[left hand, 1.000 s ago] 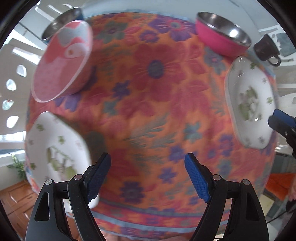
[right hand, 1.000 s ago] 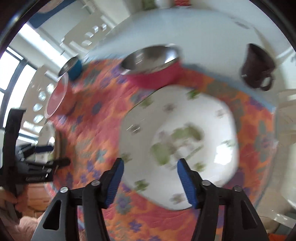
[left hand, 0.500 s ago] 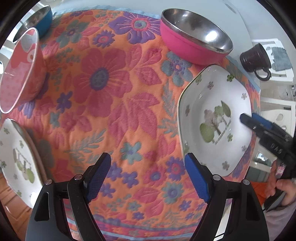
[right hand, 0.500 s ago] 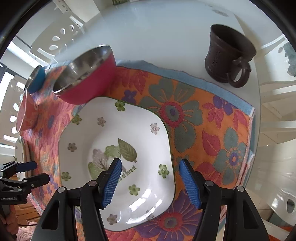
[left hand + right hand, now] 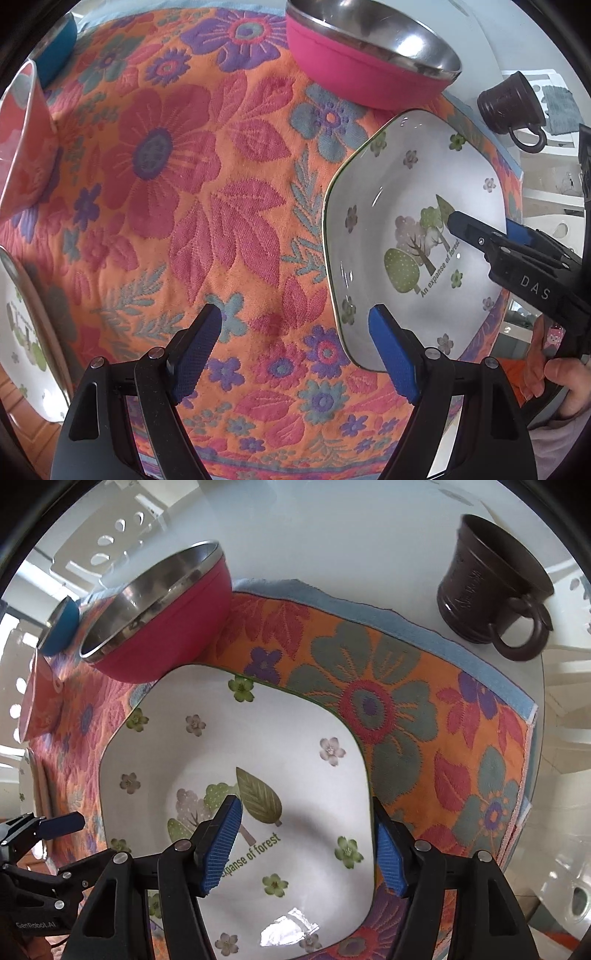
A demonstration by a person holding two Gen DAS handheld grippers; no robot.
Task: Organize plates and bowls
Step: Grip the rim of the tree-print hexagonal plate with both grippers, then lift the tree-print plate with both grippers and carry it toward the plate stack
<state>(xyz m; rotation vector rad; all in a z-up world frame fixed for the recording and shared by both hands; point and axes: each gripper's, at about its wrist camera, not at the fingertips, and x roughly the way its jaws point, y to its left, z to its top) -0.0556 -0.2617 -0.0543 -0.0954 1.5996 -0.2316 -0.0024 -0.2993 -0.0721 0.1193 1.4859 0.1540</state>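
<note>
A bright orange cloth with big red and purple woven flowers [image 5: 207, 206] covers most of a smooth white table [image 5: 332, 535], and a thin blue edge of the cloth shows near the far side. On the cloth sits a white plate with eight soft corners and little trees painted on it [image 5: 258, 738]. The right gripper [image 5: 306, 845] hangs over this plate with its blue pads apart — its jaws have just been opening a bit more, one over the middle of the plate, one at the rim, not squeezing. The left gripper [image 5: 291, 350] hangs wide open over bare cloth just beside the plate. A pink bowl with a shiny metal inside [image 5: 162, 616] sits behind the plate, and a dark brown mug [image 5: 487, 587] stands on the bare table. White chairs with holes [image 5: 110, 542] stand past the table.
</note>
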